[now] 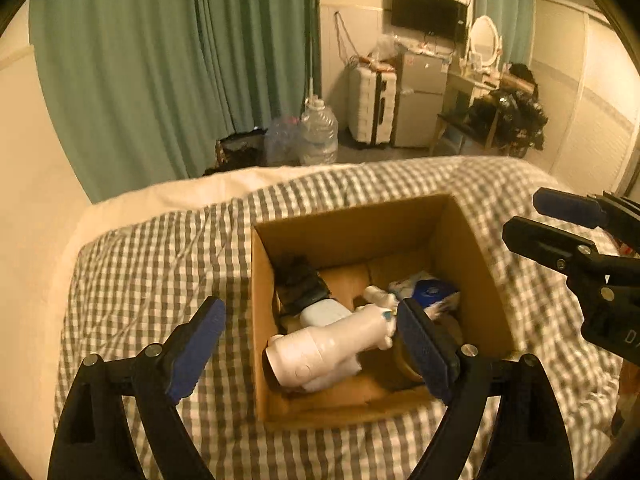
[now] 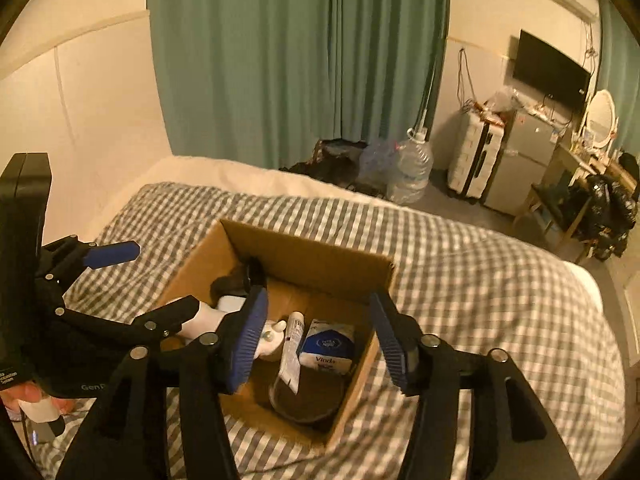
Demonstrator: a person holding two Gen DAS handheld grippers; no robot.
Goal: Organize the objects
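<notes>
An open cardboard box (image 1: 360, 236) (image 2: 312, 264) sits on the checked blanket. Inside lie a white bottle (image 1: 328, 344), a blue-and-white tissue pack (image 2: 328, 344) (image 1: 428, 292), a white tube (image 2: 292, 348), a black bundle (image 1: 298, 280) and a dark round container (image 2: 308, 396). My left gripper (image 1: 310, 320) (image 2: 164, 276) hangs open above the box's near left side, straddling its left wall, pads touching nothing. My right gripper (image 2: 318, 300) (image 1: 524, 216) stands open over the box's right half, with nothing between its fingers.
The checked blanket (image 1: 152, 272) covers the bed around the box. Beyond the bed are a green curtain (image 1: 160, 60), a large water jug (image 1: 318, 132), a white suitcase (image 1: 372, 104), a small fridge (image 1: 420, 100) and a cluttered desk (image 1: 480, 92).
</notes>
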